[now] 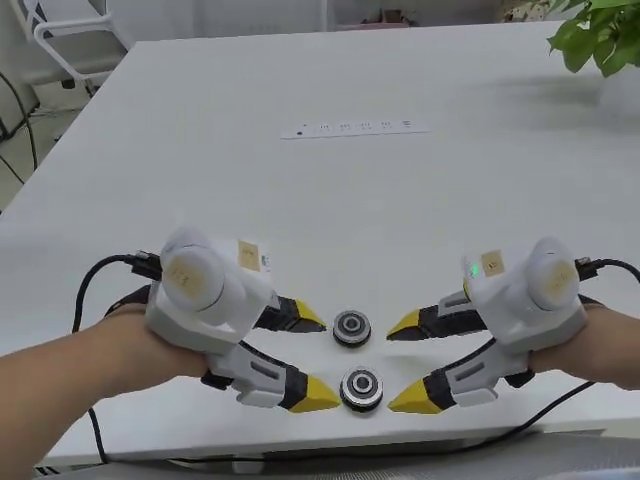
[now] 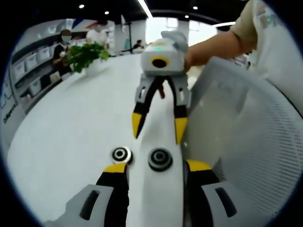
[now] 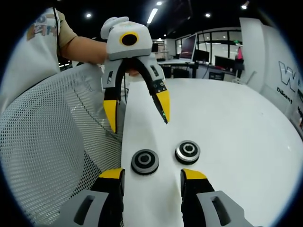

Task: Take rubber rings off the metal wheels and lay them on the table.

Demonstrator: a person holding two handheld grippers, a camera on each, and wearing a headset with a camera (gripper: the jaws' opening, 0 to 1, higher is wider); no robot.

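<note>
As no ring is yet lying loose on the table (image 1: 300, 200), the first removal is judged to be the step in hand. At the bottom of the head view, the left gripper (image 1: 316, 358) and the right gripper (image 1: 400, 364) are being held low over the near table edge, and both are being kept spread wide with nothing between the jaws. Between them, at lower centre, the near wheel (image 1: 361, 389) is being flanked, lying flat close to the edge, and its dark rubber ring (image 1: 344, 392) is being worn around the rim. Just above it in the frame, the far wheel (image 1: 352, 327) is lying apart from the first, ringed likewise. The step is likely being done best if one wheel is being pinned by its metal hub while the ring alone is being caught at its outer edge and peeled off. Farther up, bare tabletop is being left for the rings, below a socket strip (image 1: 355, 128) at upper centre and a plant (image 1: 598, 38) at upper right.
</note>
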